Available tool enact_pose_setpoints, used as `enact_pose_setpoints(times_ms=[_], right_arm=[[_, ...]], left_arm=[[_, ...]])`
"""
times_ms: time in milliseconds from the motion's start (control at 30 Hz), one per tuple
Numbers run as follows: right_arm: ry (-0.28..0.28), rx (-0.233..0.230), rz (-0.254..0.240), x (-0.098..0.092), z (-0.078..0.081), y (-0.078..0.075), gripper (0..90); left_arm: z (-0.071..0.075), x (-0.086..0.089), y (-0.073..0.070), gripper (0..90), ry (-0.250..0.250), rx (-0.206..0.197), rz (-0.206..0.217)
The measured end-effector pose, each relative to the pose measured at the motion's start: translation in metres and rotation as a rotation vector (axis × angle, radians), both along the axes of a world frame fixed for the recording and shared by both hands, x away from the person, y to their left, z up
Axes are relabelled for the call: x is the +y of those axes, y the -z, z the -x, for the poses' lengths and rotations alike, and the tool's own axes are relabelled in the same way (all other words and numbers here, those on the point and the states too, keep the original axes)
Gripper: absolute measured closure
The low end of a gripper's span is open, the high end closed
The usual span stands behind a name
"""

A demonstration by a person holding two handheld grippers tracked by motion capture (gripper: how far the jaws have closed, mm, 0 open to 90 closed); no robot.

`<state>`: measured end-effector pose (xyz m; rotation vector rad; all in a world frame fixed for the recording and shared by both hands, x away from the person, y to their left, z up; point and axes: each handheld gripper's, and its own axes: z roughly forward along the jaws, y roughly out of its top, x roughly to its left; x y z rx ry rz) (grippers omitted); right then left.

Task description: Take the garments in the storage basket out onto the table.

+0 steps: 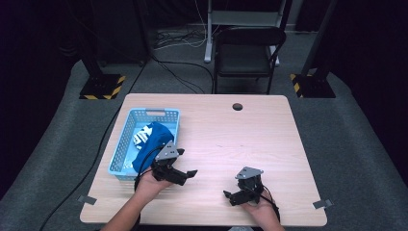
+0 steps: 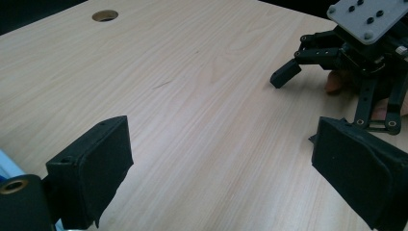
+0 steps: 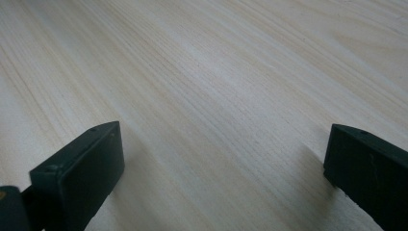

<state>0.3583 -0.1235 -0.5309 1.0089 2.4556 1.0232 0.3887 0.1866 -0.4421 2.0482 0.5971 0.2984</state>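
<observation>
Left tool (image 1: 185,169), right tool (image 1: 234,195): wide apart, empty; crumpled blue cloth (image 1: 153,143) in lattice basket (image 1: 126,130).

Pale wood-grain tabletop (image 1: 250,139) — smooth, a soft matt sheen, fine streaks running along it in both gripper views. The left gripper (image 2: 221,168) carries matt black pads (image 2: 103,163), faintly textured like rubber or foam, edges a little ragged. The right gripper (image 3: 223,168) has the same dull black blocks. Over by the table's left edge, a light blue plastic basket (image 1: 126,129) with latticed walls holds soft blue cloth (image 1: 153,139) — crumpled, matt. A flat grey plate (image 2: 368,17) tops the right gripper, screw-studded.
</observation>
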Motion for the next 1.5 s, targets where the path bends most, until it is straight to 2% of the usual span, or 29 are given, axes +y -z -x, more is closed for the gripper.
enact_pose_setpoints(times_ms=[333,1000,1500], right_arm=[[0.000,0.000,0.000,0.000,0.000,0.000,0.0],[0.000,0.000,0.000,0.000,0.000,0.000,0.0],[0.000,0.000,0.000,0.000,0.000,0.000,0.0]], left_arm=[[-0.005,0.009,0.000,6.2,-0.024,0.014,0.001],[-0.014,0.030,-0.004,6.3,-0.089,0.011,0.025],[-0.021,0.056,-0.011,6.2,-0.177,0.006,0.051]])
